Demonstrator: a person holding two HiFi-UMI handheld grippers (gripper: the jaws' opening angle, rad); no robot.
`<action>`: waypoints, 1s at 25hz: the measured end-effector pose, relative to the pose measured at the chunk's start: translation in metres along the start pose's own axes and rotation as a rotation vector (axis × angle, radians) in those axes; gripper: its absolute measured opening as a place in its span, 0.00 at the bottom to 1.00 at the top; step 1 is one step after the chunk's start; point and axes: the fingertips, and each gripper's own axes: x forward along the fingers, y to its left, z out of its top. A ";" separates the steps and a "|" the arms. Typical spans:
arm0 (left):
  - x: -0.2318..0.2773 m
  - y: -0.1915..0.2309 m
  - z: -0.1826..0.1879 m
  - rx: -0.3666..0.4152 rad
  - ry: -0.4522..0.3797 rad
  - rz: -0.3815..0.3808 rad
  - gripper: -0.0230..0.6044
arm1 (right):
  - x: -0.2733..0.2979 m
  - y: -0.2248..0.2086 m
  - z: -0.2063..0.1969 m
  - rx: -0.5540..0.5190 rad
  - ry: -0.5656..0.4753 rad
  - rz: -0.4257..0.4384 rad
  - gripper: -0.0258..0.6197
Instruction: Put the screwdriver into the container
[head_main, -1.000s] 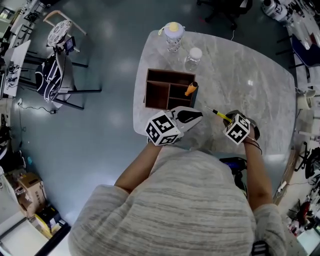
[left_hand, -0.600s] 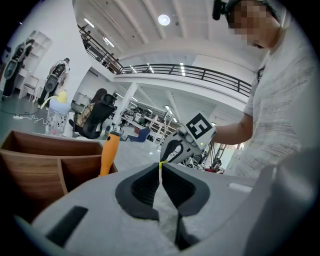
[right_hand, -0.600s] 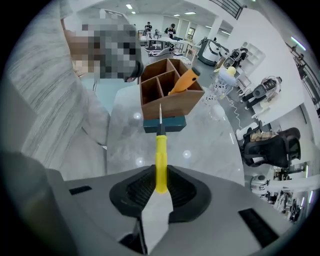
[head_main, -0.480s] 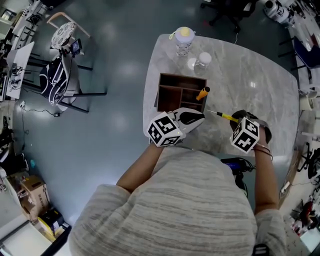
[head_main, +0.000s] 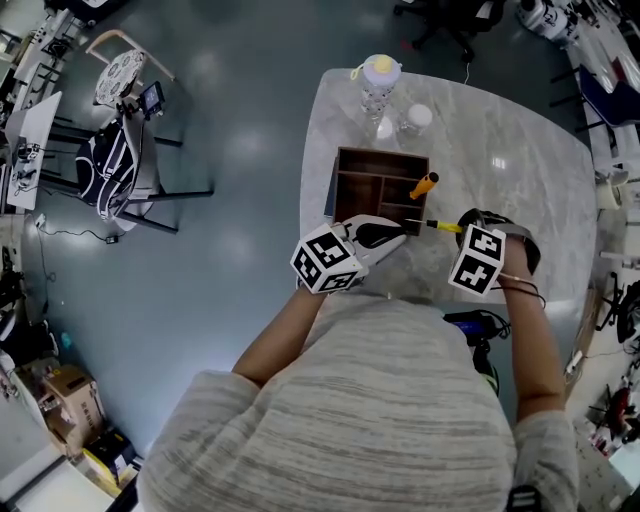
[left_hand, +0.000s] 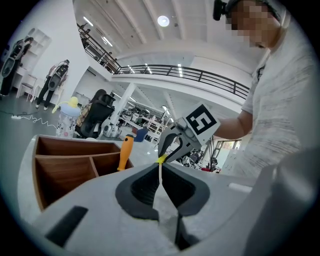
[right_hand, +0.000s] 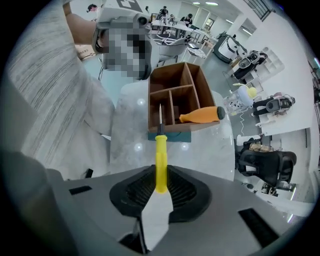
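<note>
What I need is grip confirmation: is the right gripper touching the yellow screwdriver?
Touching. The right gripper view shows the right gripper with its jaws pressed against both sides of the yellow screwdriver at its handle.

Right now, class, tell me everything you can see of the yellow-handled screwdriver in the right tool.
The slim yellow-handled screwdriver has a plastic-looking handle, a black collar and a thin metal shaft. The right tool clamps the handle's rear end; nothing else visibly touches it. It is held above the grey marble-look table, with its tip at the near edge of the brown wooden compartment box.
</note>
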 end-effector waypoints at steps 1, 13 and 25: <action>-0.005 0.000 0.000 -0.001 -0.002 0.001 0.08 | 0.000 0.000 0.003 -0.011 0.015 -0.003 0.14; -0.057 0.014 0.000 0.006 -0.031 -0.013 0.08 | 0.009 -0.001 0.043 -0.041 0.158 0.008 0.14; -0.074 0.017 0.003 0.026 -0.023 -0.078 0.08 | 0.026 0.003 0.065 -0.064 0.284 0.114 0.14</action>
